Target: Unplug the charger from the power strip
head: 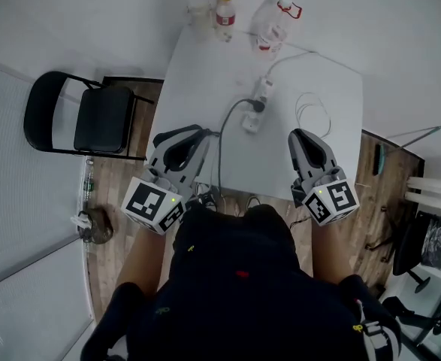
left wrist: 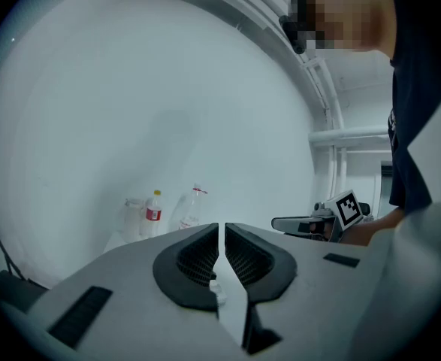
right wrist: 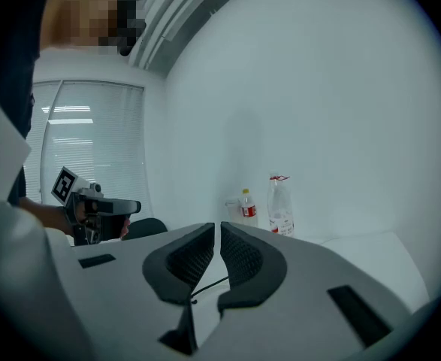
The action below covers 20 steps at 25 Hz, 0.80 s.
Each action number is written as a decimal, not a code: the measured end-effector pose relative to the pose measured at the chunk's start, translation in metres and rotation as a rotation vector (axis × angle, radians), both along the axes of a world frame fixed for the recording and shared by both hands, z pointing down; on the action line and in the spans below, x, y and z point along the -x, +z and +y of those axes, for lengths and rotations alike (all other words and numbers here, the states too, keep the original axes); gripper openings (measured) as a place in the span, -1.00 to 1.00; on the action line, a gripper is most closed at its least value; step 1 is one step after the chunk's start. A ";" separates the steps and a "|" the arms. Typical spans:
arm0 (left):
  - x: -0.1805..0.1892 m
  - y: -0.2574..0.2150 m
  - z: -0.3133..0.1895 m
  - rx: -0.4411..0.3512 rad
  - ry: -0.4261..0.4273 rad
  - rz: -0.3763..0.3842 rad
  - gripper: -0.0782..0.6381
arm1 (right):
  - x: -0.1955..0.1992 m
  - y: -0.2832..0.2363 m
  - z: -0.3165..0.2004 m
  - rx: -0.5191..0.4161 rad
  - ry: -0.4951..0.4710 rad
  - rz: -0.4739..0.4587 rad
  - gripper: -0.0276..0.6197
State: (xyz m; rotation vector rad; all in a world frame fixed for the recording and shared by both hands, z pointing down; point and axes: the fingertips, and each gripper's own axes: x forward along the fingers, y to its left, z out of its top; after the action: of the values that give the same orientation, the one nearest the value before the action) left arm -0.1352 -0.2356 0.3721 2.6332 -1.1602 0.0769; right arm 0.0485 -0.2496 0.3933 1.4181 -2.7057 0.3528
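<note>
**Head view.** We looked steeply down on a white table (head: 197,66). The power strip (head: 251,122) lay near its middle, with the charger (head: 257,105), a black plug, seated in it. Its black cable (head: 221,153) ran toward the near edge. The left gripper (head: 197,135) and the right gripper (head: 300,136) hung over that edge, one on each side of the strip and both apart from it. The cable passed just beside the left gripper's tips, between them and the strip. Only this view showed the plug in its socket. It alone also showed a black chair (head: 92,115) left of the table and a loop of thin white wire (head: 314,111) right of the strip.

**Gripper views.** These showed what the head view could not resolve. Each pair of jaws stood together with only a slit between, closed and empty. Each camera also caught the other gripper off to one side, marker cube uppermost. Each gripper's own grey body hid most of the tabletop, the strip included. Through the right gripper's slit we saw a short run of black cable. Through the left one we saw a small white shape that we could not identify. At the table's far edge stood a red-labelled bottle (head: 225,17), a clear bottle (head: 269,25) and a low clear container (head: 197,12).
</note>
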 end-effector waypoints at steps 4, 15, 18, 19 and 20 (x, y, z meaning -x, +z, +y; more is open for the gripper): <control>-0.006 0.012 -0.026 0.022 0.051 0.007 -0.67 | 0.000 0.008 -0.018 0.013 0.030 0.052 -0.79; -0.079 0.088 -0.070 0.163 0.051 0.001 -0.72 | -0.012 0.083 -0.100 0.084 -0.149 0.231 -0.70; -0.097 0.123 -0.081 0.231 0.058 -0.025 -0.72 | -0.004 0.113 -0.118 0.126 -0.233 0.285 -0.55; -0.101 0.135 -0.084 0.257 0.059 -0.032 -0.72 | -0.001 0.124 -0.122 0.136 -0.256 0.312 -0.52; -0.105 0.145 -0.087 0.280 0.060 -0.040 -0.72 | 0.003 0.135 -0.126 0.145 -0.280 0.341 -0.50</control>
State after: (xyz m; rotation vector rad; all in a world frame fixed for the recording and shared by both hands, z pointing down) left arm -0.0297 -0.3222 0.5175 2.4280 -1.0005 0.2831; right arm 0.0457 -0.3758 0.5280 0.9455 -2.4919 0.2537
